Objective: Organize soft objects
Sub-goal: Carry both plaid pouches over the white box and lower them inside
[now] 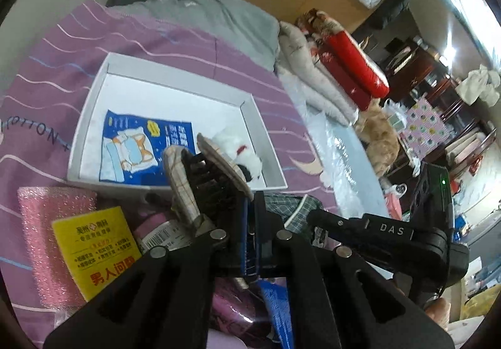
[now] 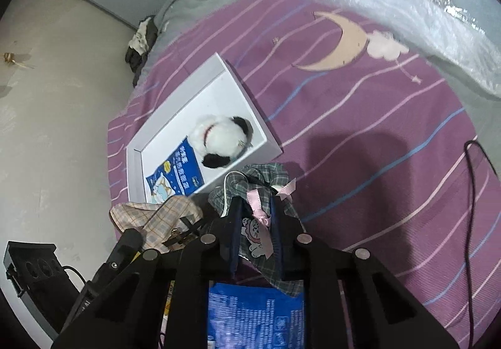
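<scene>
A white shallow box [image 1: 94, 92] [image 2: 162, 117] lies on the purple bedspread. In it are a blue printed packet [image 1: 134, 148] [image 2: 175, 173] and a white-and-black plush toy [image 1: 241, 151] [image 2: 219, 136]. My left gripper [image 1: 250, 211] is shut on a beige plaid fabric item with a black comb-like part [image 1: 188, 186], held just in front of the box; it also shows in the right wrist view [image 2: 156, 217]. My right gripper [image 2: 255, 211] is shut on a grey-green plaid cloth item with pink ribbons [image 2: 260, 186], held near the box's near corner.
A yellow packet [image 1: 97, 245] on pink bubble wrap [image 1: 47, 223] and a dark purple item [image 1: 238, 311] lie by my left gripper. A blue packet [image 2: 253, 311] lies under my right gripper. Grey pillow [image 1: 219, 14], folded bedding [image 1: 313, 79], clear plastic [image 2: 407, 4] and a black cable [image 2: 469, 223] border the bed.
</scene>
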Available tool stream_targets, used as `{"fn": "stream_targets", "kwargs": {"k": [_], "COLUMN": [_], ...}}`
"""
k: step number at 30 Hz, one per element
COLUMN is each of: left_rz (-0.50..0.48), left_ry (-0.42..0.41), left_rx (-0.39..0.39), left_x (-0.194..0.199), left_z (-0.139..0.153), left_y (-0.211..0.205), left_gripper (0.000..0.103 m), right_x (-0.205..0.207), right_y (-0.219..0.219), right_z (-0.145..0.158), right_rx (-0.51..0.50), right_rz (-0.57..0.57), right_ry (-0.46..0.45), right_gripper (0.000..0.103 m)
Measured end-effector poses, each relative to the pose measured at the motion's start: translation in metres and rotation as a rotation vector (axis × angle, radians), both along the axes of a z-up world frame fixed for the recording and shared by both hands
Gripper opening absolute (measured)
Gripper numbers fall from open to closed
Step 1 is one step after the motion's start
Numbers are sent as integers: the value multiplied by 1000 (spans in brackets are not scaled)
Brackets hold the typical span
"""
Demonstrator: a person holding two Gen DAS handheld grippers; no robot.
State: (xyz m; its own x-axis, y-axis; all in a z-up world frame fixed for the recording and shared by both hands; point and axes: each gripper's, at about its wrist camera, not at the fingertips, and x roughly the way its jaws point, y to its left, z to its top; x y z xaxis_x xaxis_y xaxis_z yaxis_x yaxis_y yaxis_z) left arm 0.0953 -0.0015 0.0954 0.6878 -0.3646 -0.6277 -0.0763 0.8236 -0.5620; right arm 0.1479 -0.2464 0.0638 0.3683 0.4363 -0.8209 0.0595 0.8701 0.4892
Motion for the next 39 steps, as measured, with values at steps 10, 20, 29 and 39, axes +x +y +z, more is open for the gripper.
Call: {"fn": "stream_targets", "kwargs": {"k": [10, 20, 29, 39], "left_rz": [58, 178, 243, 329], "left_ry": [-36, -62, -58, -91], "left_rx": [-40, -68, -129, -227], "left_x": [0, 23, 46, 52], "left_z": [13, 33, 14, -37], "left_y": [23, 58, 84, 108], "left_gripper": [3, 3, 3, 3], "right_x": [-6, 16, 52, 65], "right_y": [7, 56, 87, 89], "right_z": [37, 94, 81, -6], "right_rx": [-29, -78, 18, 349], "right_rz": [-36, -28, -50, -141], "right_ry": [-56, -107, -74, -40], "right_gripper": [16, 16, 16, 16]}}
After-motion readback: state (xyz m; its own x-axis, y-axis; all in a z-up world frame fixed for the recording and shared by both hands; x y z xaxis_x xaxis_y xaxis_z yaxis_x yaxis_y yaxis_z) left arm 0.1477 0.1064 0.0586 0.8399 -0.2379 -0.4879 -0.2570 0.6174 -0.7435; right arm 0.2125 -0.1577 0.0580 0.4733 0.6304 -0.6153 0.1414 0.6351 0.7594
